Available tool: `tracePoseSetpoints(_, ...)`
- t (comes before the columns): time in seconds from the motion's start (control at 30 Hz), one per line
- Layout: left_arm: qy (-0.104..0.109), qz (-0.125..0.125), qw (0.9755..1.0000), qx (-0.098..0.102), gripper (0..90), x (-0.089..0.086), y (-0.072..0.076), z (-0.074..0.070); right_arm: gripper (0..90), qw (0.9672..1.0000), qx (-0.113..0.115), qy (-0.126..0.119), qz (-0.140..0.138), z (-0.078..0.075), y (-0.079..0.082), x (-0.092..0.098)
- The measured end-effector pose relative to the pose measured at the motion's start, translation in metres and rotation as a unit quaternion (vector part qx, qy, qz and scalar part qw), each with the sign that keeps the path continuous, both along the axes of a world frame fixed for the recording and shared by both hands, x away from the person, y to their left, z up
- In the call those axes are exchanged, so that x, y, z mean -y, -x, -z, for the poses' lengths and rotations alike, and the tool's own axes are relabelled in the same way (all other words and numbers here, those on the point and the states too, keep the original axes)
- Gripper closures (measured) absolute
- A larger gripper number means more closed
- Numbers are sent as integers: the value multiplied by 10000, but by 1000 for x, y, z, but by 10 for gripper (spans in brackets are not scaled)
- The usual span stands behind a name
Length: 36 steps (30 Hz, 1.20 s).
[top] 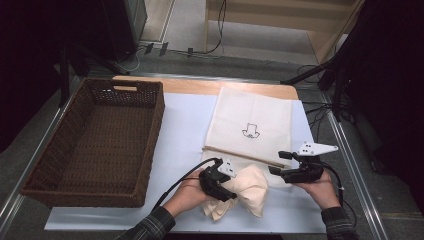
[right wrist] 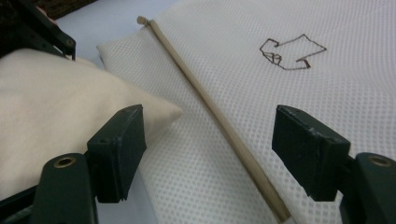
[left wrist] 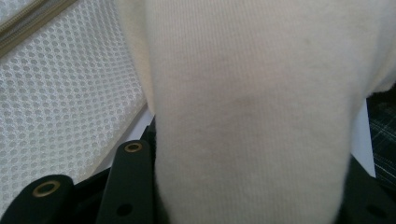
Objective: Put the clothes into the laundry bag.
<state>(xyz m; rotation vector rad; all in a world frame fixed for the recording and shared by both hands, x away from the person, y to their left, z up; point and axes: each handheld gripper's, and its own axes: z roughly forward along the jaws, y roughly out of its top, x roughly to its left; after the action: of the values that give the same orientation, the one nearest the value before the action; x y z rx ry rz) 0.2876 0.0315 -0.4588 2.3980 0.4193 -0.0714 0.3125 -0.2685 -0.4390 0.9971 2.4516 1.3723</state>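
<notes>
Here, the left gripper [top: 220,184] clamps a cream cloth [top: 248,187]; the right gripper [top: 281,162], jaws apart and empty, could snag the mesh bag's [top: 252,125] zipper [right wrist: 212,112].

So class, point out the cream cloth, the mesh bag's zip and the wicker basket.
cream cloth [top: 252,186], high view, its bunched middle.
mesh bag's zip [right wrist: 219,116], right gripper view, midway along the tan strip.
wicker basket [top: 152,142], high view, its right wall.

Wooden-edged desk [top: 200,86] under a pale blue sheet [top: 182,125], metal rails at 3 and 9 o'clock, grey floor [top: 240,62] at 12 o'clock with black cables [top: 220,25], light wooden furniture [top: 280,15] at 1 o'clock, dark surroundings
</notes>
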Motion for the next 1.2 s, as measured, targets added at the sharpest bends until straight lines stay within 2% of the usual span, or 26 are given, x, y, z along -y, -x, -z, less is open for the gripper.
tracePoseSetpoints(0.47,3,20,10000,1,534,0,-1,1,275,9992,130,-287,-260,-6,-30,-24)
tracePoseSetpoints(0.7,2,34,10000,21,533,0,0,1,294,9989,124,-159,-417,-6,-42,-38)
tracePoseSetpoints(0.97,10,42,10000,-2,532,0,-1,2,300,9979,39,-130,-635,5,-60,-52)
tracePoseSetpoints(1.1,-3,58,10000,-21,532,0,-1,2,298,9974,56,53,-715,13,-68,-58)
tracePoseSetpoints(1.2,30,51,10000,-42,532,0,-2,2,299,9974,-20,174,-701,20,-73,-59)
